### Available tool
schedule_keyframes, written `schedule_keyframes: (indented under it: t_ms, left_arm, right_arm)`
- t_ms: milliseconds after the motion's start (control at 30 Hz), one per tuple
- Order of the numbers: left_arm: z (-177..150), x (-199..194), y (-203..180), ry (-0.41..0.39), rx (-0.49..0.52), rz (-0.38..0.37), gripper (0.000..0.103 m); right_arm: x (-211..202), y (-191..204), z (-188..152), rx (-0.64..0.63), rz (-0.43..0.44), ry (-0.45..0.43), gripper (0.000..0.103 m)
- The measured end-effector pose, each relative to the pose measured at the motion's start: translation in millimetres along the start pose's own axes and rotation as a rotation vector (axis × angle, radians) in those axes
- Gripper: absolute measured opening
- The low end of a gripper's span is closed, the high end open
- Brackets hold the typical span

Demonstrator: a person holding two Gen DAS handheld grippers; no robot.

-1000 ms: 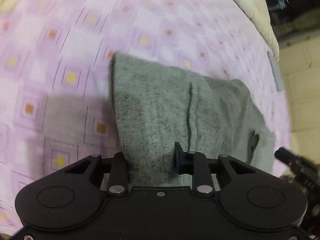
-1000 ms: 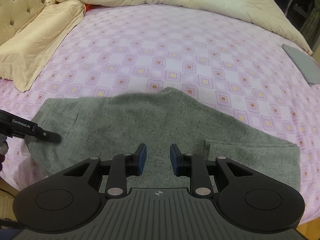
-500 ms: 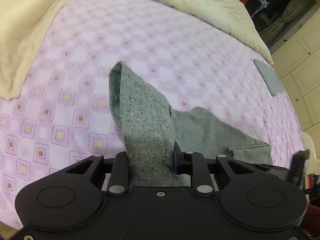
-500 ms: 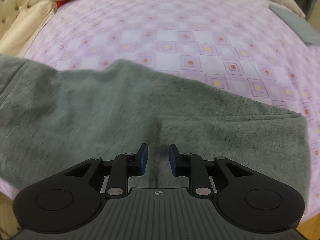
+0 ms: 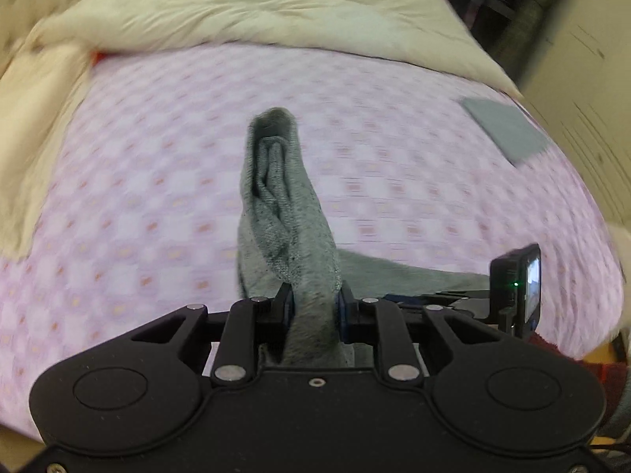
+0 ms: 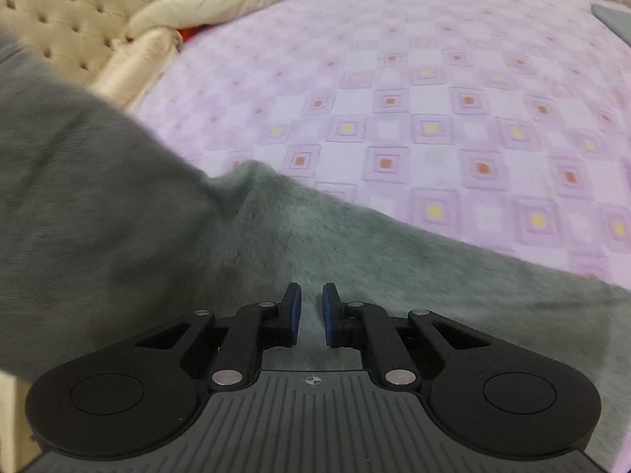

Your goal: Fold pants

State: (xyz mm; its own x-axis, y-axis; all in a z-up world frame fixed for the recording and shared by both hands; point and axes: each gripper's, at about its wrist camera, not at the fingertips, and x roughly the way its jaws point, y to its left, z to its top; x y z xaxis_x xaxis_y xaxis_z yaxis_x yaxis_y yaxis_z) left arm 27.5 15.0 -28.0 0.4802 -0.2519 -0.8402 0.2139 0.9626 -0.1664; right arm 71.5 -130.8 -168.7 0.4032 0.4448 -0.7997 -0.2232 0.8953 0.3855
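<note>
The left claw [image 5: 313,301] is pinching a bunched end of the grey pants [image 5: 282,213], jaws closing, carrying it over for a fold. The right claw [image 6: 311,313], lower centre, hovers over cloth with jaws closing and nothing visibly pinched; it looks set to anchor the fold line next.

Bare bedspread [image 6: 453,90] beyond pants [image 6: 355,244]

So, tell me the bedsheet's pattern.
Lilac bedsheet with nested squares, orange and yellow centres; clearest in the right wrist view.

The pants [image 5: 284,213] are speckled heather grey. The bedsheet [image 6: 434,90] is lilac, chequered with nested squares centred yellow or orange. Far off, the duvet [image 5: 252,12] is cream; the folded cloth [image 5: 504,130] at right is plain grey.
</note>
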Motion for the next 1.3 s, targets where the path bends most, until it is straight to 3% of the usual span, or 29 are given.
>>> schedule_keyframes:
  t_ms: [167, 300, 433, 600, 667, 733, 800, 900, 1100, 1200, 1267, 1300]
  left_arm:
    - [-14.4, 62.5, -102.9, 0.067, 0.163, -0.063, 0.031]
    - [-30.9, 112.7, -156.1, 0.145, 0.172, -0.147, 0.031]
    - [-36.4, 119.7, -181.0, 0.149, 0.168, -0.134, 0.031]
    - [-49.9, 111.7, -153.3, 0.161, 0.134, -0.017, 0.031]
    - [-59.6, 113.2, -133.0, 0.186, 0.104, 0.067, 0.031]
    - [-71.4, 116.1, -111.5, 0.218, 0.054, 0.129, 0.031]
    - [-82.1, 116.2, -88.4, 0.256, -0.018, 0.177, 0.031]
    - [-98.3, 112.0, -58.1, 0.293, -0.127, 0.223, 0.031]
    - [-122.5, 97.4, -31.6, 0.297, -0.208, 0.287, 0.032]
    - [-131.8, 92.6, -27.2, 0.295, -0.222, 0.293, 0.033]
    - [-136.3, 91.0, -23.8, 0.296, -0.24, 0.289, 0.033]
    - [-138.2, 91.1, -22.3, 0.296, -0.249, 0.288, 0.033]
  right_arm:
    - [-31.9, -43.5, -24.7, 0.03, -0.021, 0.018, 0.012]
    - [-46.0, -83.6, -43.4, 0.079, -0.121, 0.058, 0.012]
    - [-64.5, -108.5, -53.8, 0.112, -0.151, 0.046, 0.012]
    - [-89.0, -125.7, -56.5, 0.162, -0.184, -0.052, 0.014]
    - [-100.3, -129.1, -55.5, 0.211, -0.147, -0.123, 0.028]
    - [-105.8, -133.1, -54.5, 0.272, -0.062, -0.17, 0.036]
    - [-102.6, -135.1, -53.6, 0.323, 0.014, -0.153, 0.044]
    - [-89.3, -131.9, -53.7, 0.325, 0.057, -0.1, 0.052]
    - [-66.7, -116.9, -69.8, 0.288, 0.0, 0.027, 0.055]
    - [-68.9, -105.5, -74.4, 0.244, 0.004, 0.04, 0.053]
    - [-71.6, -92.5, -73.6, 0.174, 0.023, 0.074, 0.021]
    - [-75.6, -83.1, -69.6, 0.116, 0.007, 0.076, 0.016]
